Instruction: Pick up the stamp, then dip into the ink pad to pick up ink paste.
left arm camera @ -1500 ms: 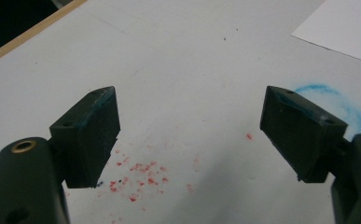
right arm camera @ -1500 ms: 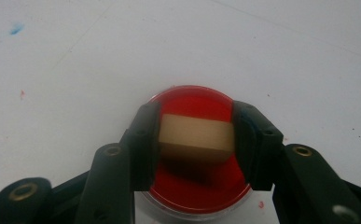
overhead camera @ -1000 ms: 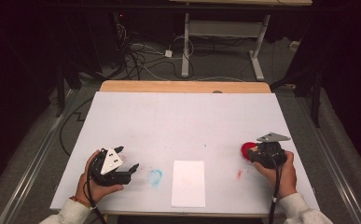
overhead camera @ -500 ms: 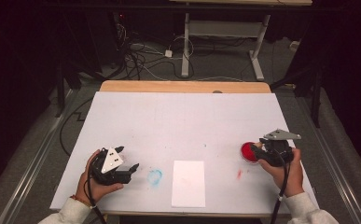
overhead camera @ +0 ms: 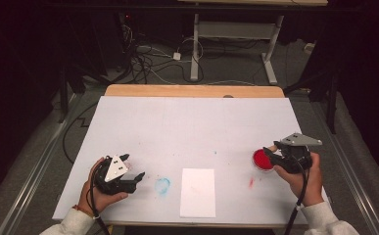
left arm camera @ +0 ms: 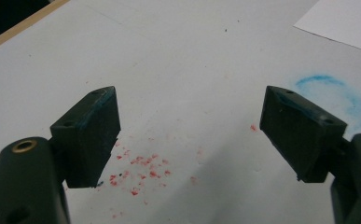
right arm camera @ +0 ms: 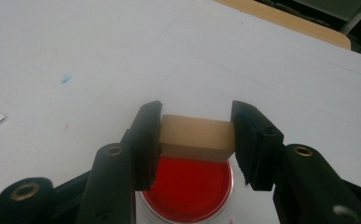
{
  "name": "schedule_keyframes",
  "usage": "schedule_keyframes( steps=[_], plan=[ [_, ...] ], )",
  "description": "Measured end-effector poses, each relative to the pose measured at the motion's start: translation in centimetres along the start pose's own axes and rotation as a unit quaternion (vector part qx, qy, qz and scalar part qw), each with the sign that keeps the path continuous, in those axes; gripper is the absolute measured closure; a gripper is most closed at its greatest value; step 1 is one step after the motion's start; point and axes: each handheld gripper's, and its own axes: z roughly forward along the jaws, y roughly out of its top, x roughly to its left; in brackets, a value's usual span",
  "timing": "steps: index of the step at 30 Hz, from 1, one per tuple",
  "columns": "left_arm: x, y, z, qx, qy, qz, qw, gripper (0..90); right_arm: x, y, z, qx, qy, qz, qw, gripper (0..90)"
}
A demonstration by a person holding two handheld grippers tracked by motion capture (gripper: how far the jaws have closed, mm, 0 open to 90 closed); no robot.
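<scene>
So the small tan wooden block (right arm camera: pixel 197 136) is pinched between the pads of the right claw (right arm camera: pixel 197 140), held just above the round red ink dish (right arm camera: pixel 187 189) near the right edge of the white worktop (overhead camera: pixel 187 127). Left claw (left arm camera: pixel 190 135) sits wide open with nothing in it, over red specks (left arm camera: pixel 138 170), with a smudged blue ring (overhead camera: pixel 163 185) and white paper sheet (overhead camera: pixel 197 192) beside it.

Bright table (overhead camera: pixel 192 127), dark surroundings, soft focus

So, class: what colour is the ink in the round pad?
Red ink, clearest in the right gripper view.
</scene>
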Motion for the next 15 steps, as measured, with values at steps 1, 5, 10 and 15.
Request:
schedule_keyframes(
  steps=[1,5,10,15],
  plan=[
    [0.0,0.0,0.0,0.001,0.000,0.000,1.0000,19.4,0.0,0.1,-0.2,-0.003,0.000,-0.002,1.0000,55.3],
    [0.0,0.0,0.0,0.002,0.000,0.002,1.0000,19.4,0.1,0.3,-0.5,-0.008,-0.001,-0.004,1.0000,55.3],
    [-0.1,-0.1,0.0,0.006,0.001,0.004,1.0000,19.5,0.0,0.5,-1.1,-0.015,-0.001,-0.007,0.9999,55.3],
    [0.2,-0.1,0.0,-0.001,-0.002,-0.009,1.0000,19.4,-0.4,0.9,-1.6,-0.026,0.002,-0.002,0.9997,55.2]
  ],
)
